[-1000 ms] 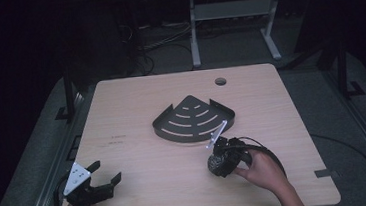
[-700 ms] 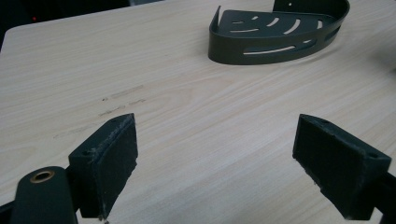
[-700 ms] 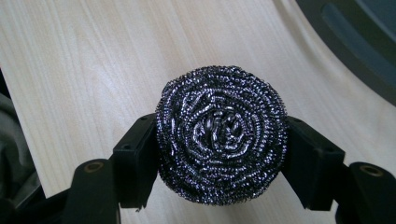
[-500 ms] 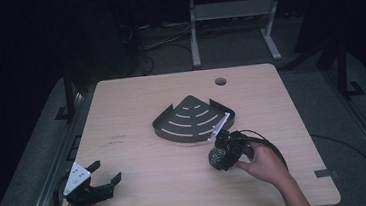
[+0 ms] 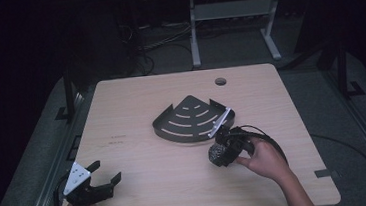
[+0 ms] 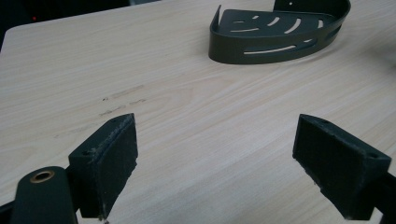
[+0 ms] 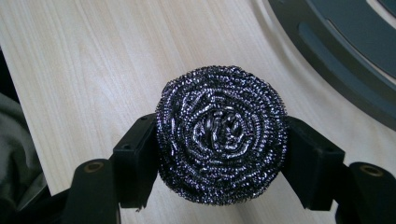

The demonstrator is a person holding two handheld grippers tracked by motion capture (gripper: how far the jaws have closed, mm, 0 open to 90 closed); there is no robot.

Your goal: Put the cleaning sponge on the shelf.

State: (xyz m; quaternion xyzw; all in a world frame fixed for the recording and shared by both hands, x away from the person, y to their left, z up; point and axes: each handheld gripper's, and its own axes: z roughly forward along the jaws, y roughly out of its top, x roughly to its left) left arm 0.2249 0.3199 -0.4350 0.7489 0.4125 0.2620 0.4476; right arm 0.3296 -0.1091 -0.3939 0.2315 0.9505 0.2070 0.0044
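I have the scourer pinched between my right fingers, one pad on each side of its round coil, so the springy steel wool is squeezed across its width and cannot roll out. I hold it just above the tabletop, close beside the rack, near that rack's right corner; in the right gripper view the rack's slotted rim sits just past the scourer, which suggests I am bringing it there to drop it in. My right gripper is angled toward the rack for that reason. My left gripper waits well apart at the near left edge, its fingers spread wide with nothing between them, pointed toward the rack so it is ready to steady it if it slides.
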